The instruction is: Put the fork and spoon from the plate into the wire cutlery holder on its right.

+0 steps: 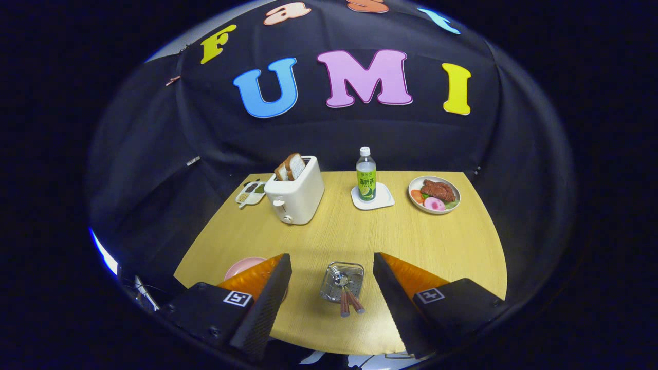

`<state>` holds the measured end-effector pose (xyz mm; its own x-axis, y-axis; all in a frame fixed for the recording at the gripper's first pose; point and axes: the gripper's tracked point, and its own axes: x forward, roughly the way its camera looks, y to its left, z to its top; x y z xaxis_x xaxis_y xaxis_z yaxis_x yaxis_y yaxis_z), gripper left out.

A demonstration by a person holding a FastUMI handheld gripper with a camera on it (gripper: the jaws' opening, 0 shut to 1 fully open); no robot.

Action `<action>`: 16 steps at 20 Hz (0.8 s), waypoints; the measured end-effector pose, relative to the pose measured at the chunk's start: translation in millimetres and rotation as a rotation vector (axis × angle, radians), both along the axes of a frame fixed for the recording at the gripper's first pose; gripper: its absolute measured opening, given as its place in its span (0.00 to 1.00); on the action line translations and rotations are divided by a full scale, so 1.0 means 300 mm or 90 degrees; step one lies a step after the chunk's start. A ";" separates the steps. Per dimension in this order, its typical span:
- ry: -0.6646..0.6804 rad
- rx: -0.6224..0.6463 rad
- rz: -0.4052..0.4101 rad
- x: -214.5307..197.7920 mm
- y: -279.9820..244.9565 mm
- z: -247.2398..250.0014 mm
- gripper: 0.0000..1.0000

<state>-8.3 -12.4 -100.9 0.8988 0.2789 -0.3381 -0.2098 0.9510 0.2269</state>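
The wire cutlery holder (342,281) stands on the wooden table between my two fingers and slightly ahead of them. Two pieces of cutlery with brown handles, the fork and spoon (347,300), stick out of it, handles pointing toward me. A pink plate (243,267) lies left of the holder, mostly hidden behind my left finger (267,300). My gripper (331,303) hangs above the near table edge, wide open, with nothing held between the fingers.
A white toaster (295,192) with bread slices stands at the far left, a small condiment dish (250,193) beside it. A green-labelled bottle (366,177) sits on a white coaster at the back middle. A plate of food (434,194) lies far right.
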 end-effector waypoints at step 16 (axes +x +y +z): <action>-0.007 -0.008 0.009 -0.026 -0.007 -0.022 0.99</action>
<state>-16.0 -14.6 -107.3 0.8984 0.2877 -0.3318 -0.2257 0.9506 0.2132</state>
